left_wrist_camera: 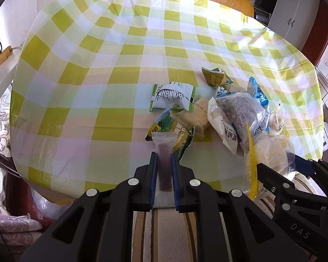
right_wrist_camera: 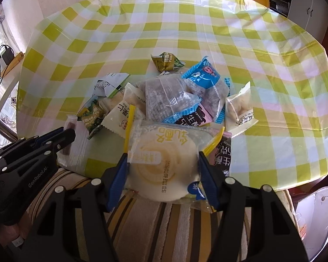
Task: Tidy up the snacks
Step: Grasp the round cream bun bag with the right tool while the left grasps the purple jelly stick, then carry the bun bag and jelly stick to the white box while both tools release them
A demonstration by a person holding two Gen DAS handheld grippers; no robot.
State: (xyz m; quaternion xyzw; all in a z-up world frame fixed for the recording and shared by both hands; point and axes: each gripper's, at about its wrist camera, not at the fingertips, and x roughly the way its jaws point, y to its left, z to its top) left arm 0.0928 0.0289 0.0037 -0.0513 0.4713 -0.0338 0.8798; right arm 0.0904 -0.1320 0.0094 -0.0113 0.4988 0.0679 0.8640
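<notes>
Snacks in crinkly wrappers lie heaped on the near right of the green-and-white checked tablecloth (left_wrist_camera: 124, 50). Our left gripper (left_wrist_camera: 164, 159) is clamped on a slim clear sachet with a brown bar (left_wrist_camera: 165, 166); our right gripper (right_wrist_camera: 163, 163) has its blue pads against a round pale cake in a clear, yellow-edged packet (right_wrist_camera: 164, 166). We should squeeze that soft cake only lightly, lift both clear of the pile (right_wrist_camera: 175, 96), and set like with like.

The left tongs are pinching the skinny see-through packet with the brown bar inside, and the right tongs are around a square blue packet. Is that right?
Nearly. The left tongs do pinch the skinny clear packet with the brown bar. But the right tongs are around a round pale yellow cake in a clear wrapper, not a square blue packet. The right wrist view shows it.
</notes>
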